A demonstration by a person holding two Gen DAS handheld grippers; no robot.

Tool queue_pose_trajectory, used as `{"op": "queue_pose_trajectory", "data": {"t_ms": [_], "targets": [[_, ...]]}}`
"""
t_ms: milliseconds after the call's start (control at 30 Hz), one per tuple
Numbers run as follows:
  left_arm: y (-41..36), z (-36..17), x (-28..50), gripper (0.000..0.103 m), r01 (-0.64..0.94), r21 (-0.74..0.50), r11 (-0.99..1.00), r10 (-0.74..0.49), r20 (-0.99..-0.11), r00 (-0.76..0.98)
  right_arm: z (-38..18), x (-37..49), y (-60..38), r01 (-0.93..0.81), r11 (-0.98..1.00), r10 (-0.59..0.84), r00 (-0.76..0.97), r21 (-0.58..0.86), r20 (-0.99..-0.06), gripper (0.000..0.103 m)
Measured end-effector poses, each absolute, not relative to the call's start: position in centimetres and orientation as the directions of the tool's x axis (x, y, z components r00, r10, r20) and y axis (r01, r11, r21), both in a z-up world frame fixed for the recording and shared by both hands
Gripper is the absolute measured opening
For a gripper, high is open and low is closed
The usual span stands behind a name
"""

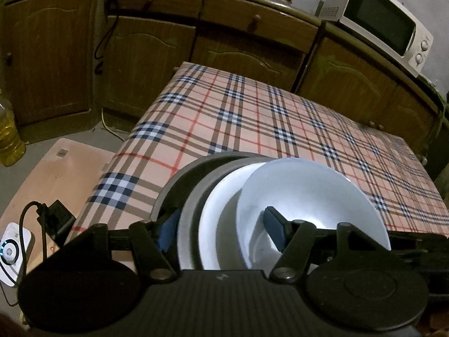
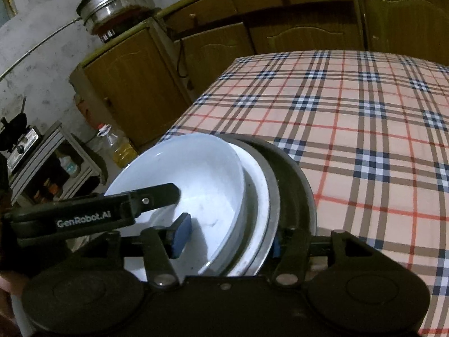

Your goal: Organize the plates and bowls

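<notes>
Both the left gripper (image 1: 221, 231) and right gripper (image 2: 228, 238) clamp one nested stack (image 1: 252, 196): seemingly two white bowls, two grey plates.

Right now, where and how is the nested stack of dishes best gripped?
By the rims on opposite sides. The left gripper and right gripper each straddle the stack edge, one finger inside the white bowl, one outside the grey plate; the thin, stepped rims suit pinching.

White bowl (image 1: 308, 196), plaid tablecloth (image 1: 252, 118)
</notes>
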State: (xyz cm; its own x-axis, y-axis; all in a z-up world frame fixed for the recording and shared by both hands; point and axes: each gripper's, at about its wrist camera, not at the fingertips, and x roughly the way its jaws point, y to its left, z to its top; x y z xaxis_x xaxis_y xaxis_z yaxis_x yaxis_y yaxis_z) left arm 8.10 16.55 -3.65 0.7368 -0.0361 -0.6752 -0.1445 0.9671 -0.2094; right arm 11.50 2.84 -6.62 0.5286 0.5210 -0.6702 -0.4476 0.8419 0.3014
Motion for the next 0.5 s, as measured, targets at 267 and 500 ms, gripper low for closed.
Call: {"op": "queue_pose_trajectory", "data": {"t_ms": [267,500], "targets": [[16.4,-3.6,8.0,0.066,-0.143,-0.187,0.972,-0.021,-0.674,0.738,-6.0,12.3,3.4,-0.464,0.838,0.499,0.439,0.287,-0.747,0.079],[16.3,-3.6,7.8,0.067,-0.142,-0.165,0.976,-0.007,-0.676,0.737,-4.5,12.3,3.3,-0.497,0.857,0.405,0.488,0.135,-0.774,0.088]]}}
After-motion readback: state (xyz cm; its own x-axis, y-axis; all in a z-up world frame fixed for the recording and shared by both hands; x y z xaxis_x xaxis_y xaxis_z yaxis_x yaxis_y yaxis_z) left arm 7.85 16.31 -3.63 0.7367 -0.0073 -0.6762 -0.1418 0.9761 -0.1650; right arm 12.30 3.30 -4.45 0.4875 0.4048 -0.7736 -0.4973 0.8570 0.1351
